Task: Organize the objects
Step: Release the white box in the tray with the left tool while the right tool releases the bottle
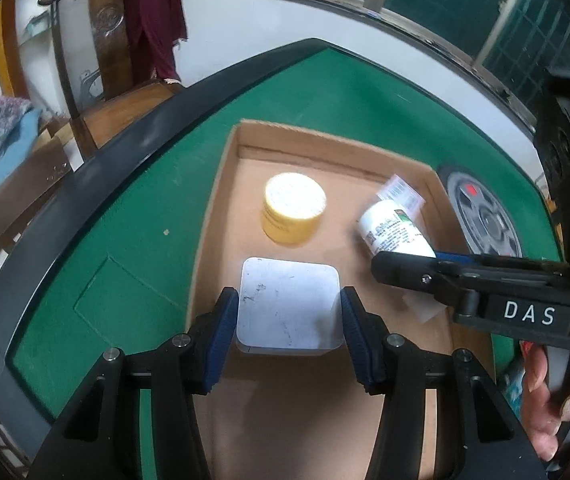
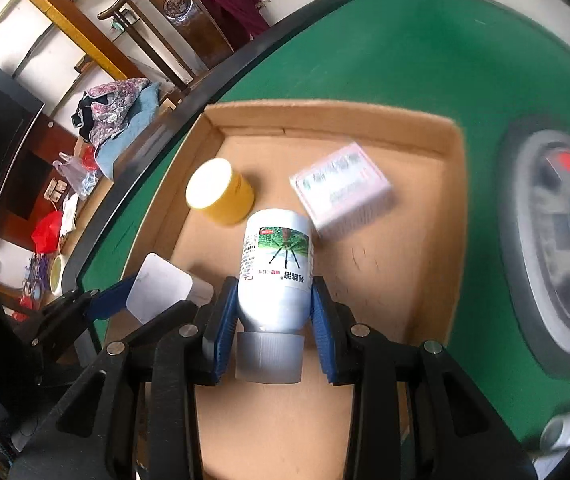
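Observation:
My left gripper is shut on a white square box, held over the near part of an open cardboard tray. My right gripper is shut on a white labelled bottle, its grey cap towards the camera, also above the tray. The left wrist view shows that bottle and the right gripper at the tray's right side. A yellow jar with a pale lid stands inside the tray; the right wrist view has it at the left. A pink-white carton lies in the tray's far right.
The tray rests on a green felt table with a black raised rim. A round grey hub with red marks sits in the table right of the tray. Silver cans show at the lower right. Chairs and clothes stand beyond the table.

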Demonstrator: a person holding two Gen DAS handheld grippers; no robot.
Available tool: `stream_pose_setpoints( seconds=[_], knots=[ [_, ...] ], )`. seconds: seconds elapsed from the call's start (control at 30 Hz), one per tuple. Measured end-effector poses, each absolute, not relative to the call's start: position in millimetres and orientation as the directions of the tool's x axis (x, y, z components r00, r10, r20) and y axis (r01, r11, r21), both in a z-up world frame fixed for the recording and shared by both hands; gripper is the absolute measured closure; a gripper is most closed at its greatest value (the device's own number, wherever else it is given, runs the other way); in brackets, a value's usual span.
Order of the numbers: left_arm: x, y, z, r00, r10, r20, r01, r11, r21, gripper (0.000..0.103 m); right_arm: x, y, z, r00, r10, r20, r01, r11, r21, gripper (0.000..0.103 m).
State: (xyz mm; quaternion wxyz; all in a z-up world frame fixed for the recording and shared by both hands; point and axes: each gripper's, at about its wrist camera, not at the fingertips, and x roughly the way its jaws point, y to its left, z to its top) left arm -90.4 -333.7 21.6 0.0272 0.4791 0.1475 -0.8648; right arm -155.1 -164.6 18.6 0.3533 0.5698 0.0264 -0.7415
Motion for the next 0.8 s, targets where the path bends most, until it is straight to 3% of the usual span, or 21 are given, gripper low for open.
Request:
stream_pose_setpoints(
  seconds=[0.8],
  knots=[
    [-110.7, -336.7, 13.5, -0.555, 0.123, -0.823, 0.193, -0.943, -0.272, 0.055, -197.8, -194.2, 5.8, -0.143, -0.501, -0.854, 0.482, -0.789, 0.382, 0.07]
  ],
)
